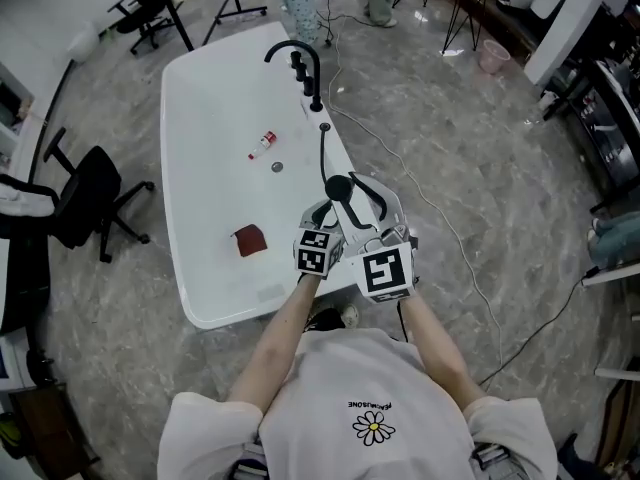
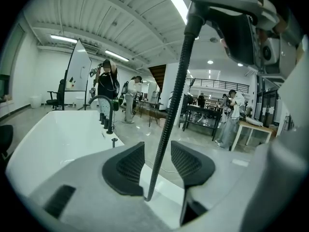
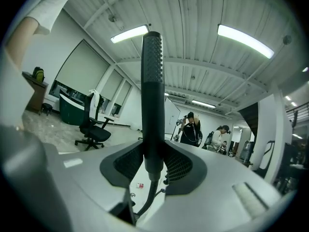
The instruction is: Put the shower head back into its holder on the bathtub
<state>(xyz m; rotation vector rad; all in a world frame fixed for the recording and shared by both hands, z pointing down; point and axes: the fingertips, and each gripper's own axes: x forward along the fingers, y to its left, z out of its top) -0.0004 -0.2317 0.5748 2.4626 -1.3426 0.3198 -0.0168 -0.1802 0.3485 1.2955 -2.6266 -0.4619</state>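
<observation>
My right gripper (image 1: 362, 216) (image 3: 153, 163) is shut on the handle of the black shower head (image 1: 338, 188) (image 3: 152, 81), which stands upright between its pads above the near right rim of the white bathtub (image 1: 215, 98). The black ribbed hose (image 1: 324, 158) (image 2: 174, 100) runs from the handle back toward the small black holder (image 1: 324, 126) (image 2: 114, 141) on the rim. Close beside it, my left gripper (image 1: 322, 218) (image 2: 158, 161) is open; the hose passes through the gap between its pads without being pressed.
A black faucet (image 1: 300, 63) (image 2: 107, 111) stands on the tub's far rim beyond the holder. Inside the tub lie a small red-and-white bottle (image 1: 262, 144), a drain (image 1: 277, 167) and a dark red cloth (image 1: 250, 239). An office chair (image 1: 90, 203) stands left; cables (image 1: 450, 238) trail right.
</observation>
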